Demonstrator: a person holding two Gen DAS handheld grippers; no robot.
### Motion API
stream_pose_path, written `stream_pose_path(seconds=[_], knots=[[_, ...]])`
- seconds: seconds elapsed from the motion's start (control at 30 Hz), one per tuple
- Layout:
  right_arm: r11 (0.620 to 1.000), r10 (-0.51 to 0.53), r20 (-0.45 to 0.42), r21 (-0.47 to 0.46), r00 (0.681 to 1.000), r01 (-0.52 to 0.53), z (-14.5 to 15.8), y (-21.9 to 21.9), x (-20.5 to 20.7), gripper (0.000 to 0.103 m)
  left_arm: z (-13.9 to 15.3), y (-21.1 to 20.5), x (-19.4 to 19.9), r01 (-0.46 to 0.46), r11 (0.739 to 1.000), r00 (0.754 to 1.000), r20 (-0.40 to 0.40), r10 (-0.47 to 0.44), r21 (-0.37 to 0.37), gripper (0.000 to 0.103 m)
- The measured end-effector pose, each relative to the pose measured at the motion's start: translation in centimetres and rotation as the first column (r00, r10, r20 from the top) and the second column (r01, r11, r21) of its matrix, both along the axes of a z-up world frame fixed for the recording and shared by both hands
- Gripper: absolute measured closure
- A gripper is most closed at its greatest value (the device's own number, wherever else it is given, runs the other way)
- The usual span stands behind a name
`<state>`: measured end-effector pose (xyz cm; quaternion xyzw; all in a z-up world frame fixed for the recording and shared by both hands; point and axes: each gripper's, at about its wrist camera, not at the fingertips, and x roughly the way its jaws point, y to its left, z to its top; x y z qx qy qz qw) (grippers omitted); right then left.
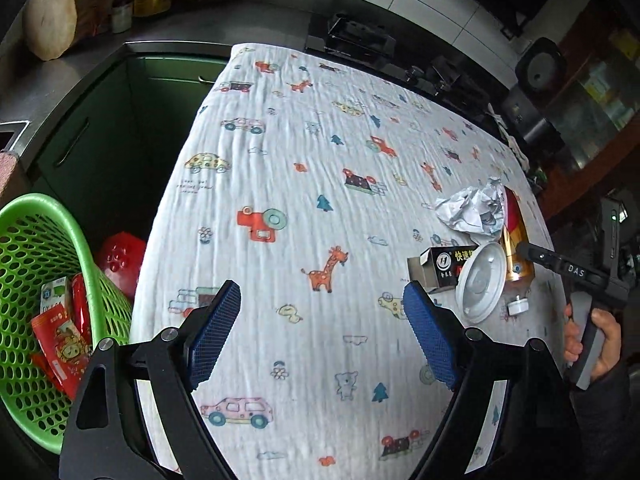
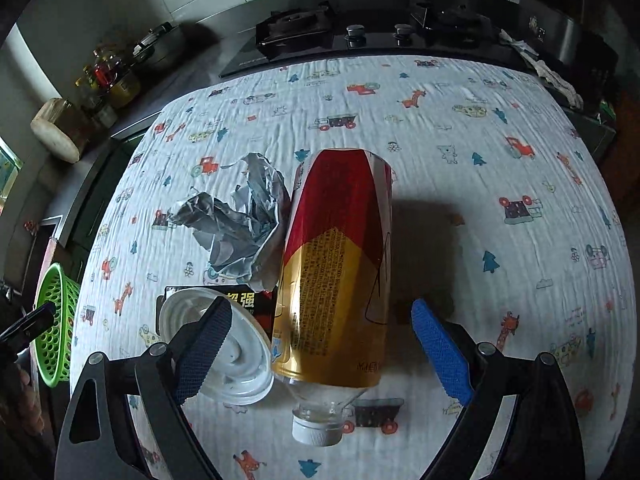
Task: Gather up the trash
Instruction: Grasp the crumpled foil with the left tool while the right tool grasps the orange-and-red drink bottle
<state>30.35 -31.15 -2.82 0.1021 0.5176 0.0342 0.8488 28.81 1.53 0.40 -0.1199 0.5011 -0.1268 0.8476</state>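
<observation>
My open, empty right claw (image 2: 320,344) straddles the red-and-gold plastic bottle (image 2: 340,264), lying lengthwise along my reach, cap nearest.

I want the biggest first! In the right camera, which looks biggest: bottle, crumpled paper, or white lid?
1. Bottle
2. Crumpled paper and white lid: about alike; the lid is nearer the camera, so unsure.

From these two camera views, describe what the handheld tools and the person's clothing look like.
Both tools share one build: black angular arms with silver round pivot bolts, each ending in a flat finger faced with blue textured padding. The left tool and right tool match. Seen from the left camera, the right tool has white "DAS" lettering, a small green light and a grey handle. The sleeve is dark.
</observation>
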Motion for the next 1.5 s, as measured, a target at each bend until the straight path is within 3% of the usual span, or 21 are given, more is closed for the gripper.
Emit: stream_pose_path(seconds=[0.33,0.83,1.5], knots=[[0.998,0.010,-0.066,0.060,0.998,-0.006,-2.6,-1.0,2.4,0.035,0.5,-5.8,3.8,0.097,0.995,0.995,-0.004,-0.097,0.009,0.019],[0.997,0.011,-0.055,0.080,0.998,-0.007,-2.0,-5.1,-1.3,0.035,-0.5,-17.7,7.6,0.287,0.958,0.958,-0.013,-0.287,0.026,0.010],[0.997,0.004,-0.064,0.079,0.998,0.001,-2.4,-7.8,-4.2,0.035,-4.4,-25.9,11.4,0.351,0.933,0.935,-0.090,-0.344,0.082,0.008]])
